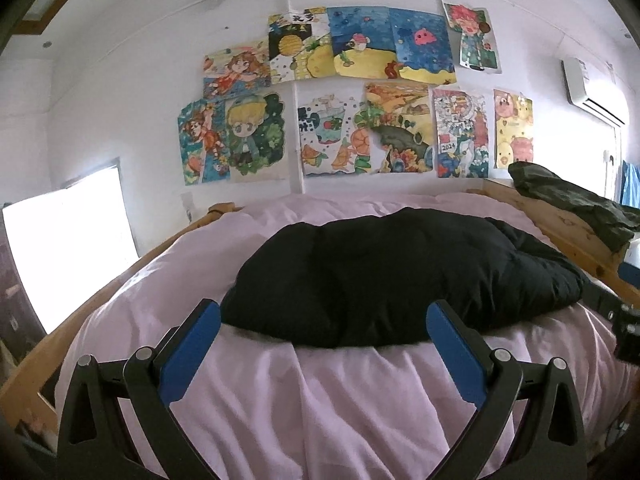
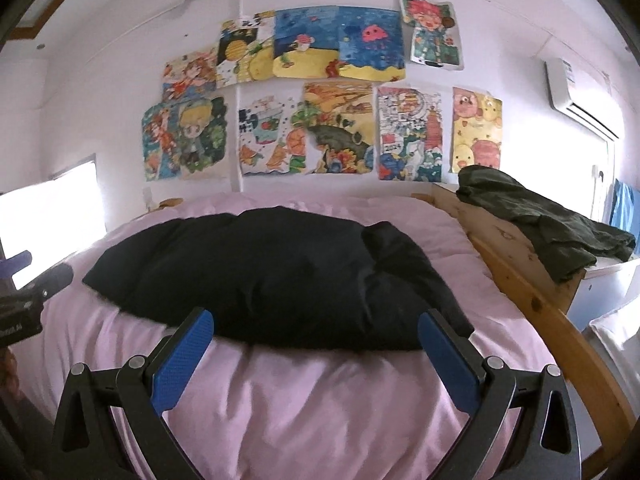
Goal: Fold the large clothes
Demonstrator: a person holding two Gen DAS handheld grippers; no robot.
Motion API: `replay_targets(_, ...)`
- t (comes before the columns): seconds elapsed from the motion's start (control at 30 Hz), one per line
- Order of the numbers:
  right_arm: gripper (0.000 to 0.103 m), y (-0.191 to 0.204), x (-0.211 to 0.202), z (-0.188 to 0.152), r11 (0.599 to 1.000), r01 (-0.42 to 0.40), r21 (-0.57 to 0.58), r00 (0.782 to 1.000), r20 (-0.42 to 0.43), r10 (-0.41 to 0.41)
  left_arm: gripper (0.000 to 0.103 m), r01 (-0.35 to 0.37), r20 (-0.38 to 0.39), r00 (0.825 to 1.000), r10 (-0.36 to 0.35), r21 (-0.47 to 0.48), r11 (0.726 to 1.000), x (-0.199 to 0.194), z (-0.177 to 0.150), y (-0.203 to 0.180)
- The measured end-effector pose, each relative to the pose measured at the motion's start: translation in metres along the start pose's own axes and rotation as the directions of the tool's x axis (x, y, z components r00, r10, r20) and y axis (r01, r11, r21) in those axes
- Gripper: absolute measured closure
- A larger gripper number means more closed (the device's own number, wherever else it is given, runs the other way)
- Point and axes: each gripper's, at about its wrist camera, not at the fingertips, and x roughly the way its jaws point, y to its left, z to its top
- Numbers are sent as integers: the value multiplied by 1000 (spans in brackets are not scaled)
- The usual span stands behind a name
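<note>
A puffy black jacket (image 2: 272, 276) lies bunched across the pink duvet (image 2: 320, 408), one sleeve trailing toward the wooden bed rail (image 2: 516, 276). The right gripper (image 2: 316, 334) hangs just short of its near edge, blue pads (image 2: 182, 360) spread wide, gripping nothing. A dark green garment (image 2: 536, 216) is draped over the rail's far end, below the children's drawings (image 2: 320, 96) on the wall

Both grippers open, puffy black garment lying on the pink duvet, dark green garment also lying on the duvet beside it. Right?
Not quite. The dark green garment isn't on the pink duvet; it lies on the wooden bed frame and the white surface beyond it, as the right wrist view shows. The rest holds: the puffy black garment lies on the duvet, and the left gripper and right gripper have open jaws.
</note>
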Motion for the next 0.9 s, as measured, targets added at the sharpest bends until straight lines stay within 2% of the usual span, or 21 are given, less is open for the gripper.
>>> replay_targets(0.23,0,11,0,-8,999,-28,-28,1000,-10,28,2,-17,-9,1000,17,-11,1000,-7,-13,4)
replay_targets(0.43,0,16,5,-16,998,-50,-29,998,-33,49,2,-24,-11,1000,24,33,999,-8,-20,-6)
replay_targets(0.9,0,16,11,-21,999,-46,-22,997,-59,45,2,-14,-33,999,15,55,998,-4,-26,-14)
